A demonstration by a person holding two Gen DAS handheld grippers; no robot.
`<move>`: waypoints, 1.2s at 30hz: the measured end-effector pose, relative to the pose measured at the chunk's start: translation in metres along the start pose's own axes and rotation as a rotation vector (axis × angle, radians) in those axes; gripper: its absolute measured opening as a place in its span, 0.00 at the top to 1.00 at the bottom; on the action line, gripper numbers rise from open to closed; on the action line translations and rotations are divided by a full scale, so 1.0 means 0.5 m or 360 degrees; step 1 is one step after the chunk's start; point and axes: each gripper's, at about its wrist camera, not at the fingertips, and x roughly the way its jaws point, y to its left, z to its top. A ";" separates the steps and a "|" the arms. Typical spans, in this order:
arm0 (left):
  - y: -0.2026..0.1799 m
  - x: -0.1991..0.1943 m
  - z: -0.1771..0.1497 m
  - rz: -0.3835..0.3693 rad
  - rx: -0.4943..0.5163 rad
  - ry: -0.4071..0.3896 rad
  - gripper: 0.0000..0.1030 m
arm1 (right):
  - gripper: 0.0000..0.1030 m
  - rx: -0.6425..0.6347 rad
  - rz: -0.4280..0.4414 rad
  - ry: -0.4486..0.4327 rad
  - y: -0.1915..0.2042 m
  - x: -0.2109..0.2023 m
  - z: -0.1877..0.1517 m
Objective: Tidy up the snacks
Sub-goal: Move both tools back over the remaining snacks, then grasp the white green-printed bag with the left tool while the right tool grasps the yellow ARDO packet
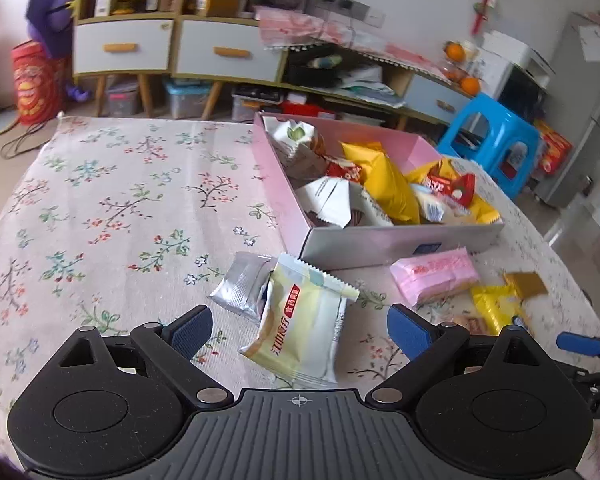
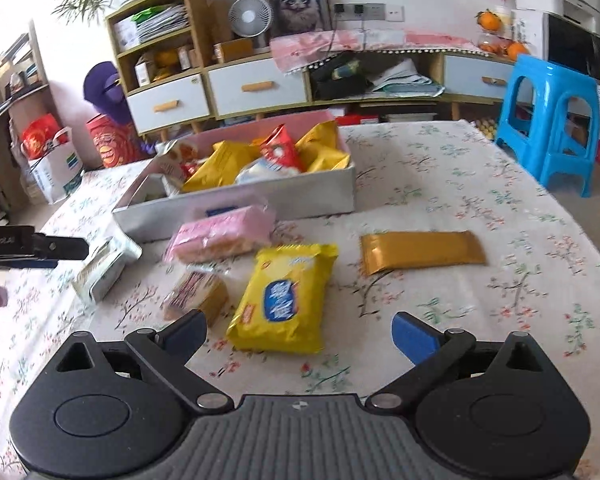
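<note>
Left wrist view: left gripper at lower centre, blue-padded fingers spread wide, holding nothing. Between them, low in the frame, a pale yellow-and-white crimped snack packet, lying partly over a flat silver foil sachet just above and to its left. Above centre-right, an open pink-lined rectangular cardboard box with a grey outer wall, filled with yellow, white and red snack bags. Against the box's near wall at right, a pink plastic-wrapped wafer pack. Further right, a small gold foil bar and a bright yellow biscuit bag, partly hidden behind the finger. All on a cream floral tablecloth. At the right edge, the blue tip of the right gripper.

Right wrist view: right gripper at lower centre, fingers wide apart, empty. Just above the gap, slightly left, the yellow biscuit bag. Left of that, a small brownish clear-wrapped cake. Upper right of the bag, well apart, the gold foil bar. Above the bag, the pink wafer pack, close to the front wall of the box. At mid-left, the pale packet just beside the black tips of the left gripper. At upper right, a blue plastic stool beyond the table.
</note>
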 end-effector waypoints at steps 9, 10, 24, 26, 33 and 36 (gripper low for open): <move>-0.020 0.047 -0.029 -0.0029 0.0296 0.0107 0.08 | 0.10 -0.0020 -0.0012 0.0045 -0.017 0.027 -0.024; -0.024 0.048 -0.033 -0.0014 0.0328 0.0090 0.08 | 0.10 -0.0027 -0.0013 0.0039 -0.019 0.027 -0.024; -0.051 0.051 -0.050 0.0062 0.0462 0.0004 0.19 | 0.09 -0.0179 -0.0065 0.0002 0.012 0.064 -0.013; -0.055 0.052 -0.047 0.0060 0.0456 -0.0005 0.25 | 0.09 -0.0177 -0.0075 -0.0005 0.013 0.068 -0.010; -0.062 0.051 -0.043 0.0073 0.0417 -0.0021 0.43 | 0.14 -0.0163 -0.0081 -0.0050 0.015 0.075 -0.006; -0.066 0.051 -0.043 0.0079 0.0393 -0.0024 0.51 | 0.21 -0.0156 -0.0085 -0.0065 0.015 0.073 -0.005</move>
